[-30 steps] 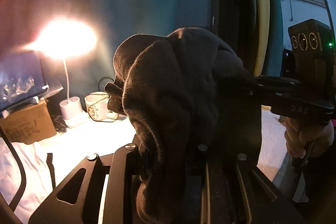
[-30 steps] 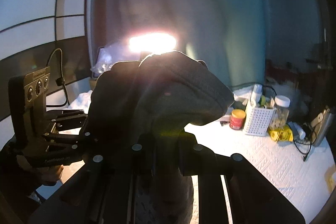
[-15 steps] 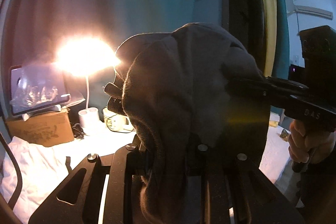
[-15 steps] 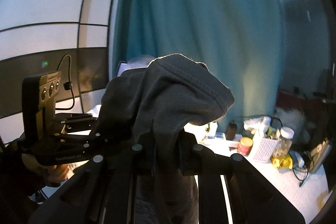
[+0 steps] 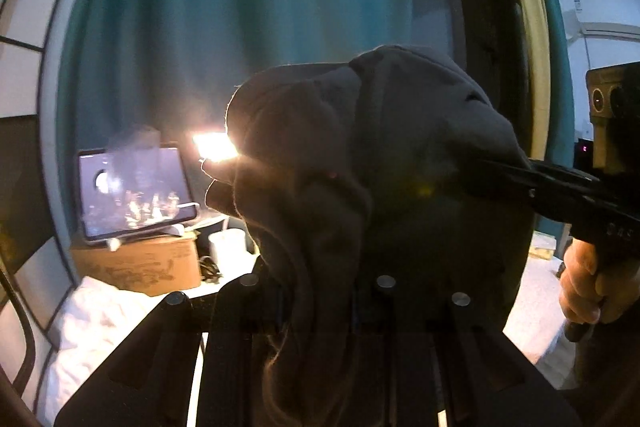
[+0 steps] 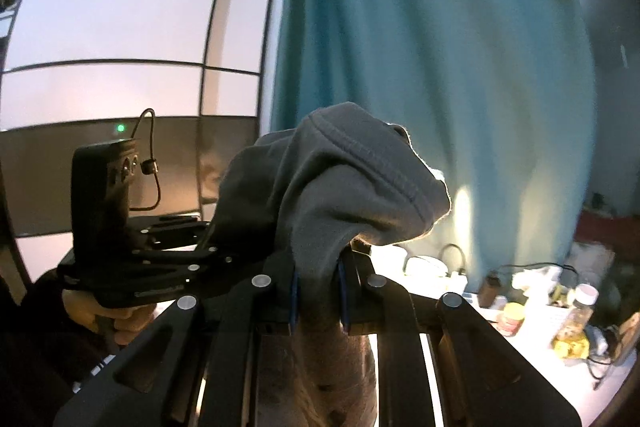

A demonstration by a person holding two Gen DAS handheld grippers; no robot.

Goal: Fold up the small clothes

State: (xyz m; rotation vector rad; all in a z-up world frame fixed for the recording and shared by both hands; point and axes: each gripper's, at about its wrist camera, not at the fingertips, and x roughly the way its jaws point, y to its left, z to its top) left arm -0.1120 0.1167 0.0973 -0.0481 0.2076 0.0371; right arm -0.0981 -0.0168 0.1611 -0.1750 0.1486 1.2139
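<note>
A teal curtain hangs behind a white-covered counter, with a pale paned window to its left in the right wrist view. The right tongs are pinching a dark grey garment between their blue-edged pads, the cloth gathered into a narrow bunch where it passes through them. Above the pinch the fabric humps up into a rounded fold with a double-stitched hem running across its top, then droops over toward the right; below, a tail of it hangs down between the black fingers. The left tongs grip the same garment, which in that view fills the middle of the frame as a thick, soft-looking, backlit mass of folds, fuzzy along its lit edge, held up off the counter. A stretch of cloth spans across to the other tongs, which enter from the right in a person's hand; in the right wrist view the left unit shows at the left, held by a hand. Farther out, a lit lamp glows behind the fabric, beside a tablet propped on a cardboard box. White cloth lies heaped near the box. Jars and bottles stand along the far right of the counter.
</note>
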